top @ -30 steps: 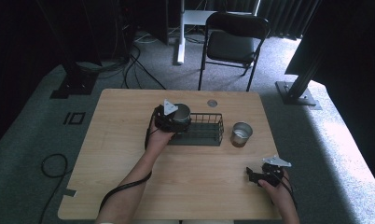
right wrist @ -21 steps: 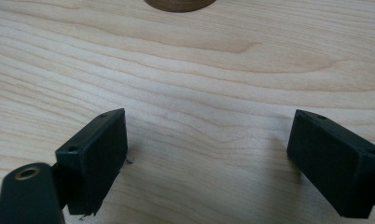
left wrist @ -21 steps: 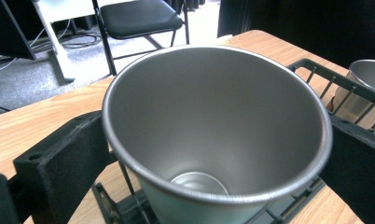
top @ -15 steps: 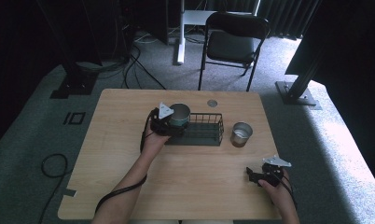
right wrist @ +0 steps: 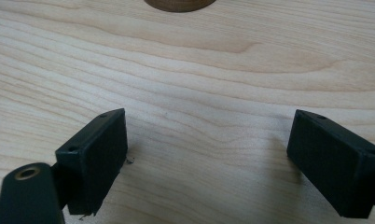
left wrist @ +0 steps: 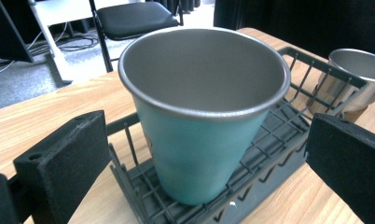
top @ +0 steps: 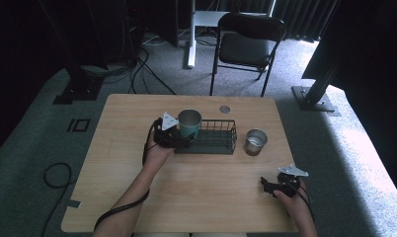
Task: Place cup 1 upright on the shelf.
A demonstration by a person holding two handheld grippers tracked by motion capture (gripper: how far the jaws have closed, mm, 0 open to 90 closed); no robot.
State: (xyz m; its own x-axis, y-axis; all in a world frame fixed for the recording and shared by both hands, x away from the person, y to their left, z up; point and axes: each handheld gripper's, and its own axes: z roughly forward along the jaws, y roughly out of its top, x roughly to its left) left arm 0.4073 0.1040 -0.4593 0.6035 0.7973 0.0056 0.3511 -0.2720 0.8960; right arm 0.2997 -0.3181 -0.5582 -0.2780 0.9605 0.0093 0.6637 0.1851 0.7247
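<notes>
A teal cup [top: 189, 123] with a steel rim stands upright in the left end of a black wire basket [top: 214, 139] at the table's middle. My left gripper [top: 181, 140] is open just to its left. In the left gripper view the cup [left wrist: 199, 140] stands between the two jaws with a gap on each side, and the left gripper [left wrist: 209, 157] touches nothing. A steel cup [top: 256, 141] stands on the table to the right of the basket [left wrist: 279, 154]. My right gripper [top: 266, 186] rests near the front right edge, open over bare wood [right wrist: 209, 158].
The steel cup [left wrist: 358, 74] is just beyond the basket's far end. A round grommet [top: 224, 109] sits near the table's back edge. A black folding chair [top: 248, 47] stands behind the table. A brown round shape [right wrist: 178, 3] shows at the top of the right gripper view.
My left gripper has drawn back a little towards the person, away from the teal cup, which stays in the basket's left end. The right gripper has not moved.
</notes>
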